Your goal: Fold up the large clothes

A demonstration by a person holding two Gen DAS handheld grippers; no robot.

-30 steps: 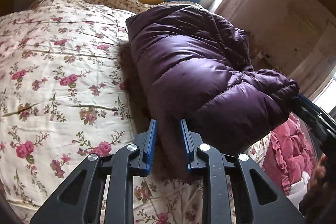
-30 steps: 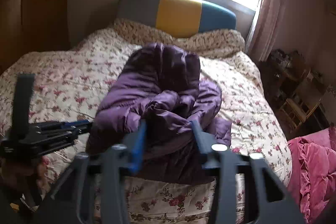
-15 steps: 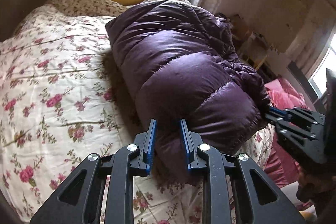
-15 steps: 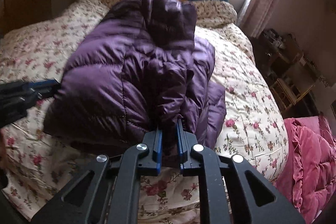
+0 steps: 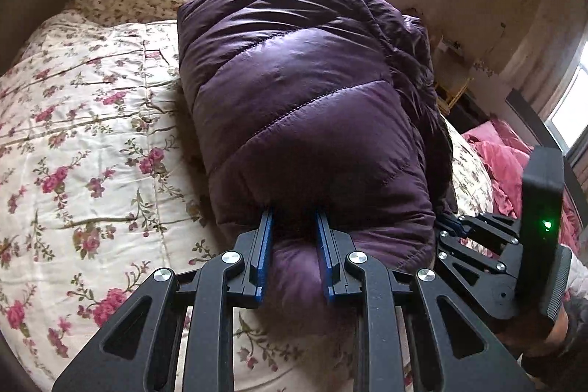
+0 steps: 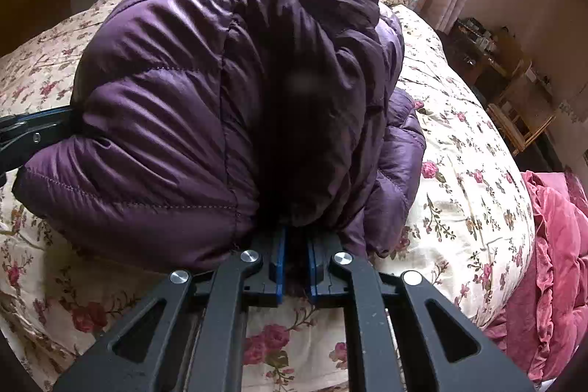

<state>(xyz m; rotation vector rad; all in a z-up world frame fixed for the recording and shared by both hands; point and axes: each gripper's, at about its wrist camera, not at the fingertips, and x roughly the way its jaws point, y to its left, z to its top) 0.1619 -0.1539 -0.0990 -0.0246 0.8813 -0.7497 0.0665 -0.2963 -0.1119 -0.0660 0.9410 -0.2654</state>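
So now both grippers have closed in on the purple puffer jacket (image 5: 301, 105) mid-bed (image 5: 73, 142): left gripper (image 5: 294, 245) pinches its near hem, right gripper (image 6: 293, 258) probably clamps a fold, ready for another fold.

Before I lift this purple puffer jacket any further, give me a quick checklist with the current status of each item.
1. Left gripper has fabric between its fingers: ok, a fold of the purple jacket bulges through.
2. Right gripper closed on jacket: ok, narrow gap, dark fabric inside.
3. Both grips on the near edge: ok.
4. Jacket bundled, no sleeve trailing: cannot tell; a lobe sags at its right.
5. Floral quilt not pinched: cannot tell.
6. Grippers apart from each other: ok.
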